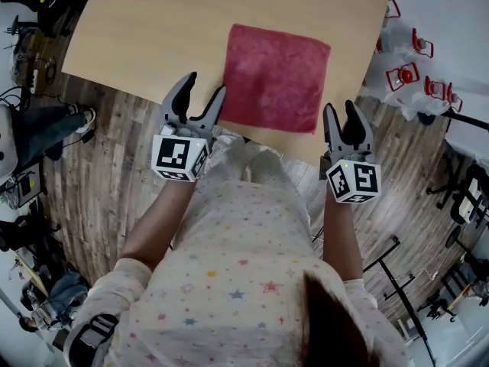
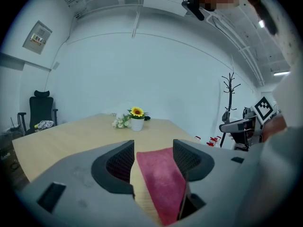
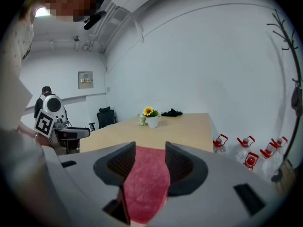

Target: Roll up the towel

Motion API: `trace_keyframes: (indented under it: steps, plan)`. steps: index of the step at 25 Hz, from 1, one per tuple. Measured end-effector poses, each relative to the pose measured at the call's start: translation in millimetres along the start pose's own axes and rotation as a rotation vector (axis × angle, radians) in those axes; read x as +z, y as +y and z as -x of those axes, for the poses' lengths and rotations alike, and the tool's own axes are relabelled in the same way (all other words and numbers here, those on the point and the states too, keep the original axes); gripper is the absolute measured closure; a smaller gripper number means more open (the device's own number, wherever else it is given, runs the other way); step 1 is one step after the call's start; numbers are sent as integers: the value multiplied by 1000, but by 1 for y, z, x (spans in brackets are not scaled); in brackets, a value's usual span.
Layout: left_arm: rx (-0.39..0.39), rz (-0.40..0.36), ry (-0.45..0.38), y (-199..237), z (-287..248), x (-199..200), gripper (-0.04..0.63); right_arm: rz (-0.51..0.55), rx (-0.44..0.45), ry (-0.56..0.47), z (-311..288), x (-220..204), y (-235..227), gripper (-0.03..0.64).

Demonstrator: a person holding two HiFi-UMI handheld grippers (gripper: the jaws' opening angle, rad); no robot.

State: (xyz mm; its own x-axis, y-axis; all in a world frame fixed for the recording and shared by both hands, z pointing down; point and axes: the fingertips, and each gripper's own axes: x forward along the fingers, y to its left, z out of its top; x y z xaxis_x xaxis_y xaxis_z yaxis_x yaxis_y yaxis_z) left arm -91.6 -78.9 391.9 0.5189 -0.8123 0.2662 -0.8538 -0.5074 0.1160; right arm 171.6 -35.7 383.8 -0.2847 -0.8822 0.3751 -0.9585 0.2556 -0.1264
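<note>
While the left gripper (image 1: 205, 84) and right gripper (image 1: 340, 107) hang at the near edge of the table (image 1: 153, 29), jaws spread and holding nothing, pale wood runs ahead to a potted sunflower (image 2: 137, 122) at the far end. Around it are plank floor (image 1: 99, 167), white walls, an office chair (image 2: 40, 108), a coat stand (image 2: 230, 93) and red-capped bottles (image 3: 246, 157). Between the grippers, by that edge, lies the towel (image 1: 275, 75): red, fluffy, spread flat, unrolled

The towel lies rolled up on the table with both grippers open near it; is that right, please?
Not quite: the head view shows the red towel spread flat on the table, not rolled; the left gripper and right gripper are open near it.
</note>
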Motion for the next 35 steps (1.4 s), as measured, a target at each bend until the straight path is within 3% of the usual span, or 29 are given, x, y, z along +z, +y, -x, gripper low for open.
trace_keyframes:
  steps: [18,35]
  plan:
    - [-112,4,225,-23,18,-108,347,-25,11,238,9,-110,4,442]
    - [-142,-23,425,-26,39,-165,359,9,22,382,20,-160,15,465]
